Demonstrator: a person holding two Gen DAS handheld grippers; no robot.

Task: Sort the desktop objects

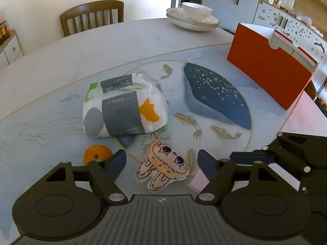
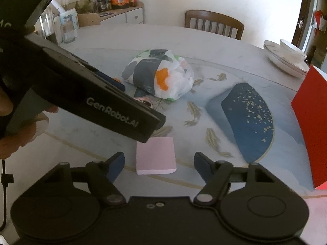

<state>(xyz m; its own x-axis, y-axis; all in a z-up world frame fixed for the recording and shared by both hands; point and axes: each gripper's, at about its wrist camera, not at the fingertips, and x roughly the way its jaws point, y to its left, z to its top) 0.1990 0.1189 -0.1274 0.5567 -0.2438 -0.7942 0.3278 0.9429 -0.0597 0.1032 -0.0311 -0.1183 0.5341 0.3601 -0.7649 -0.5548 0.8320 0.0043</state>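
Left wrist view. My left tool (image 1: 161,161): jaws apart, pads touching nothing. Between them on the tabletop (image 1: 61,61) lies a flat rabbit toy (image 1: 163,164), face up, ears toward me, clear of both fingers. Orange (image 1: 97,154): just beyond my left finger, partly hidden behind it. Tissue pack (image 1: 122,108): past the orange and rabbit, lying flat, marked "PAPER". Pink pad (image 1: 199,181): at the right finger, mostly hidden by it; I cannot tell whether they touch. Red box (image 1: 269,71): upright at far right, well apart from the rabbit. Plates (image 1: 192,21): stacked at the far edge, a bowl (image 1: 197,10) on top. Chair (image 1: 92,17): behind the tabletop. The black body of my right tool (image 1: 302,153) enters from the right edge.

Right wrist view. My right tool (image 2: 159,163): jaws apart, gripping nothing. The pink pad (image 2: 156,156) lies flat on the tabletop (image 2: 102,40) between the fingers, a gap showing on each side. My left tool (image 2: 92,94) crosses from upper left, my hand (image 2: 18,126) around its handle; its far end hangs over the pad's back edge. A sliver of the rabbit (image 2: 144,101) shows behind it. Tissue pack (image 2: 159,75): mid-tabletop, beyond. Red box (image 2: 312,122): right edge. Plates (image 2: 286,59) and bowl (image 2: 292,48): far right. Chair (image 2: 214,23): behind.
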